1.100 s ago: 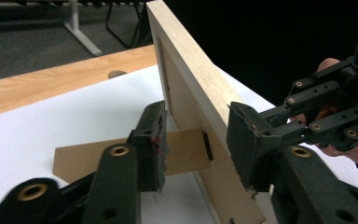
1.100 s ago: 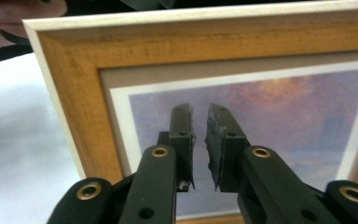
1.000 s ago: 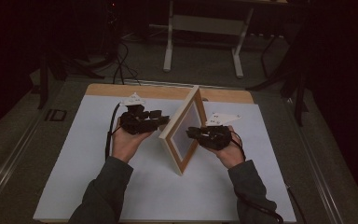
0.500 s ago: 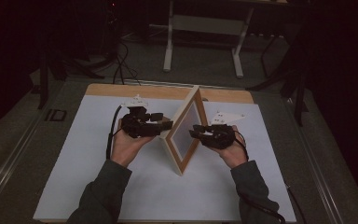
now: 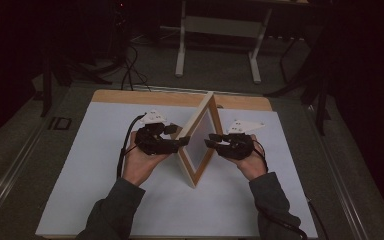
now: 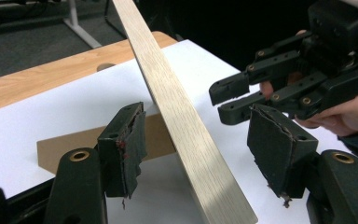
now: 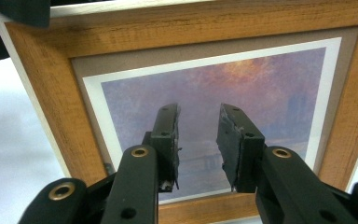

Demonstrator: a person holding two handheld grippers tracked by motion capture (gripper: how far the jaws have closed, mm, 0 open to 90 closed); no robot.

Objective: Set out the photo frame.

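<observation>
At the middle of the white mat (image 5: 105, 190), we see a wooden picture frame (image 5: 200, 122) standing upright on its lower edge, running from about 6 o'clock near us toward 12 o'clock at the far wooden strip of the table (image 5: 130, 96). Our two hands sit on either side of it, the left hand (image 5: 139, 162) at 9 o'clock of the frame and the right hand (image 5: 250, 162) at 3 o'clock.

We hold the left gripper (image 5: 182, 142) with its tips right at the frame's edge. From the left gripper view, the pale side edge of the frame (image 6: 186, 126) runs between our two padded jaws, and there is a clear gap on each side, so the pads are not pressing on the wood. These jaws have just been opening and now stand wide, holding nothing. A brown stand flap (image 6: 74, 144) lies on the mat behind the frame's back.

We point the right gripper (image 5: 211, 142) at the picture side of the frame, its tips near the glass. In the right gripper view its jaws stand moderately apart in front of the print (image 7: 242, 88), a purple and orange sky scene inside a white border, with nothing between the pads. They have just opened a little. Whether the tips touch the glass we cannot tell.
</observation>
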